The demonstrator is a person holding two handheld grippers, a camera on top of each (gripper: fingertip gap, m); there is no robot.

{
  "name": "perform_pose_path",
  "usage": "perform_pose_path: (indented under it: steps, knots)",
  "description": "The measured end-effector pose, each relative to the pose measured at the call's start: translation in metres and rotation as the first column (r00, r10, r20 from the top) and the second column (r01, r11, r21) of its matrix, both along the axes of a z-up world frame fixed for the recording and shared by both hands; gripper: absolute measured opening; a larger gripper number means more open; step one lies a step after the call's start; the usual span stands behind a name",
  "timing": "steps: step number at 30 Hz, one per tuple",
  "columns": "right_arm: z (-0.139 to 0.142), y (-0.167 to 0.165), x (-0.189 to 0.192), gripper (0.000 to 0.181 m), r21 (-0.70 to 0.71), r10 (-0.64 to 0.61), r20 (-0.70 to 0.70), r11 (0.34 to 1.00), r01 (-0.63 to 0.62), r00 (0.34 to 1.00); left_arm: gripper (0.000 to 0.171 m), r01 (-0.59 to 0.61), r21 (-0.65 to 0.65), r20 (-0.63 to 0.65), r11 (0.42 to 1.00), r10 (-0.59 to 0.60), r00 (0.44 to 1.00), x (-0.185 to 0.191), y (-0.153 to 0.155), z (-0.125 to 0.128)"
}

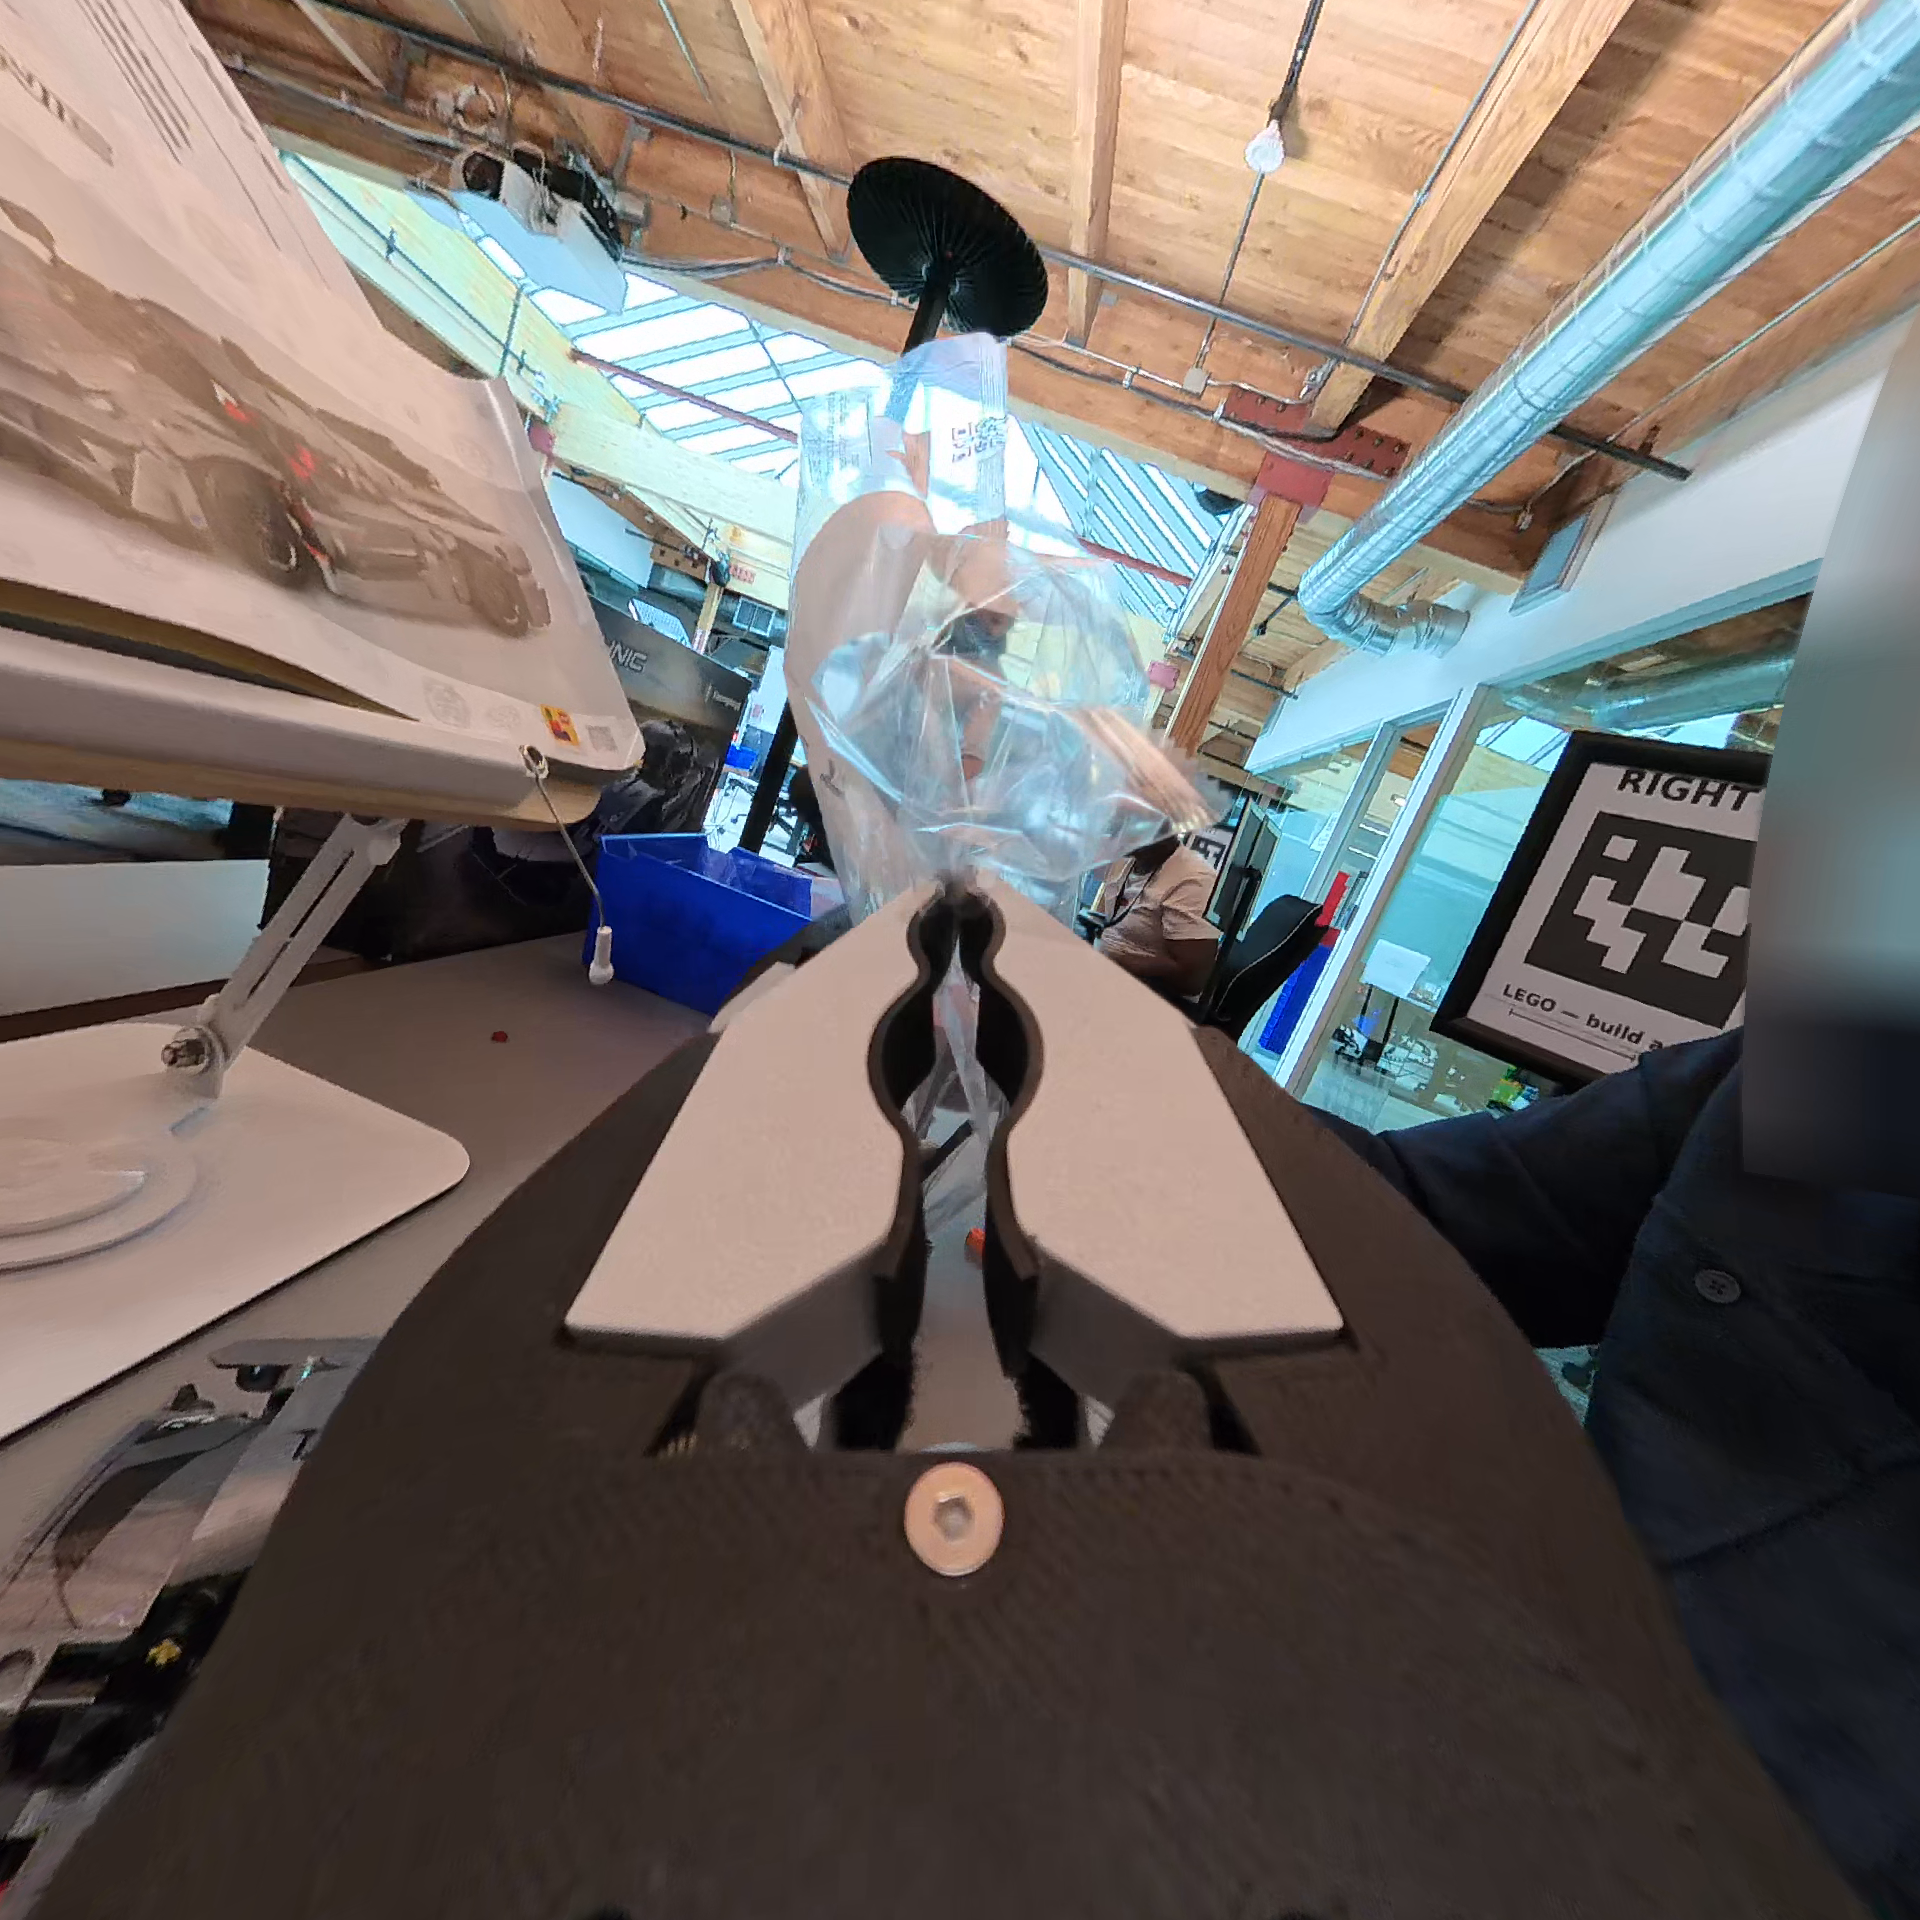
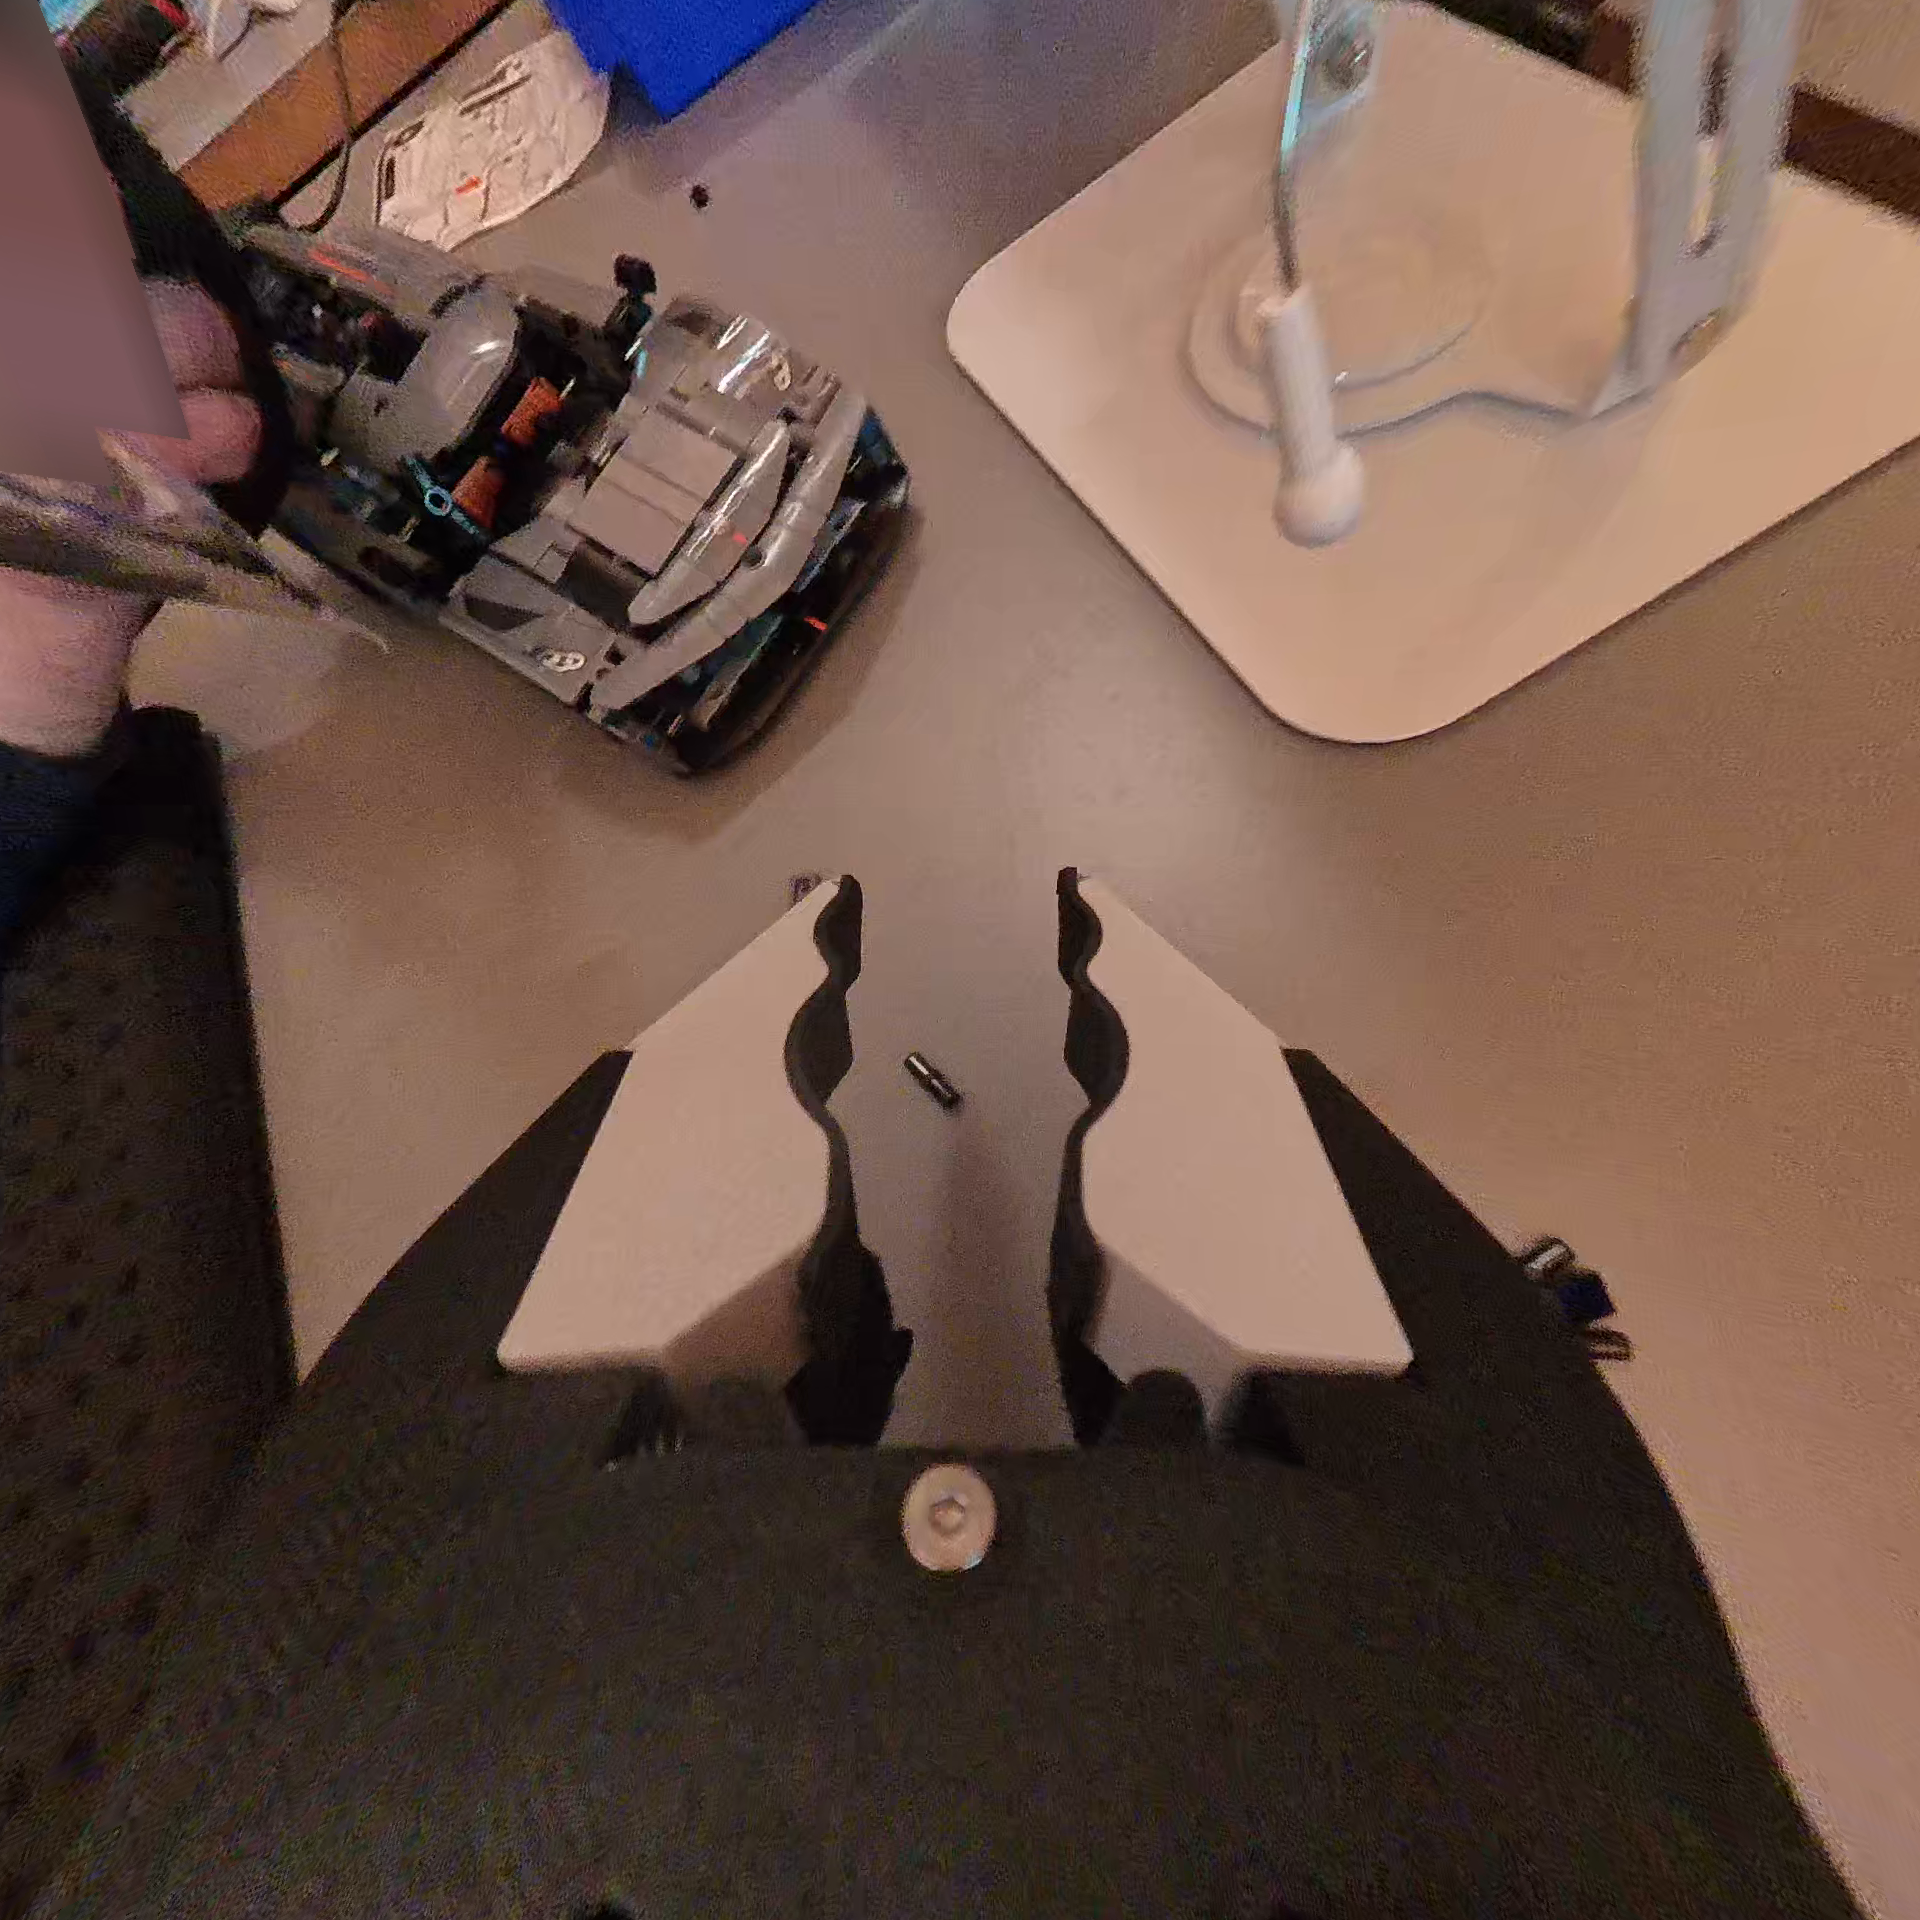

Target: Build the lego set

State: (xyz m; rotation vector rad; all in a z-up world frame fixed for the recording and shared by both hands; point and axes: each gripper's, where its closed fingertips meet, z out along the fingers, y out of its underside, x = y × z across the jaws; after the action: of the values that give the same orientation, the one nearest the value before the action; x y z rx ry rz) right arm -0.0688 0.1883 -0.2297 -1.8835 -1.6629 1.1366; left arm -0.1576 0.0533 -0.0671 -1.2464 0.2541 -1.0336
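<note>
My left gripper is shut on a clear plastic bag and holds it up in the air, tilted towards the ceiling; the bag runs on down between the fingers. My right gripper is open and empty, pointing down at the grey table. A small black pin lies on the table between its fingers. The partly built grey lego car sits on the table ahead and to the left, also blurred at the lower left of the left wrist view. A hand shows at its left end.
A white book stand with a wide flat base stands ahead right; it holds the open instruction booklet. A blue bin sits at the back. A folded paper sheet and small loose pieces lie on the table. My hands' fingertips stand some 25 cm from each other.
</note>
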Motion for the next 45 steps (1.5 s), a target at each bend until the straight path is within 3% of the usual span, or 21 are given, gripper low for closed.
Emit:
perform_pose_path:
  steps: [3, 7, 12, 16, 19, 25, 34, 38, 43, 45]
  knots:
    - [-0.023, -0.029, -0.008, 0.035, 0.090, 0.118, 0.083, 0.988, -0.125, 0.990, 0.000, -0.003, -0.004, 0.003, 1.000, 0.003, 1.000, -0.001, 0.001, -0.001]
    - [-0.042, -0.051, -0.021, 0.025, 0.179, 0.180, 0.202, 0.959, -0.217, 0.963, 0.000, -0.003, -0.004, -0.001, 1.000, 0.003, 1.000, 0.000, 0.000, -0.001]
    - [-0.045, -0.053, -0.026, 0.005, 0.185, 0.171, 0.227, 0.959, -0.215, 0.959, 0.000, -0.008, 0.002, 0.006, 1.000, 0.008, 1.000, -0.002, -0.001, 0.001]
    - [-0.041, -0.050, -0.019, 0.004, 0.153, 0.161, 0.213, 0.969, -0.196, 0.964, 0.000, -0.001, 0.001, 0.005, 1.000, 0.001, 1.000, -0.001, -0.001, 0.000]
    - [-0.013, -0.033, -0.007, 0.001, 0.147, 0.105, 0.137, 0.981, -0.125, 0.985, 0.000, 0.003, -0.001, 0.008, 1.000, -0.003, 1.000, 0.000, -0.001, 0.000]
    - [0.092, 0.009, 0.034, 0.000, 0.153, -0.014, -0.112, 0.988, 0.031, 0.994, 0.000, 0.014, -0.002, 0.012, 1.000, -0.014, 1.000, 0.001, -0.001, -0.001]
    - [0.227, -0.013, 0.052, 0.001, 0.241, 0.082, -0.346, 0.970, 0.004, 0.935, 0.000, 0.032, -0.029, -0.008, 0.999, -0.032, 0.999, 0.006, 0.003, -0.008]
    - [0.236, -0.042, 0.029, 0.001, 0.288, 0.180, -0.291, 0.953, -0.094, 0.940, 0.000, 0.051, -0.037, -0.021, 0.998, -0.051, 0.998, 0.012, 0.005, -0.011]
    - [0.203, -0.057, 0.004, 0.001, 0.234, 0.222, -0.156, 0.955, -0.182, 0.963, 0.000, 0.065, -0.033, -0.027, 0.997, -0.066, 0.997, 0.016, 0.003, -0.011]
    - [0.200, -0.055, -0.001, 0.011, 0.234, 0.211, -0.164, 0.957, -0.170, 0.964, 0.000, 0.065, -0.030, -0.026, 0.997, -0.066, 0.997, 0.015, 0.003, -0.010]
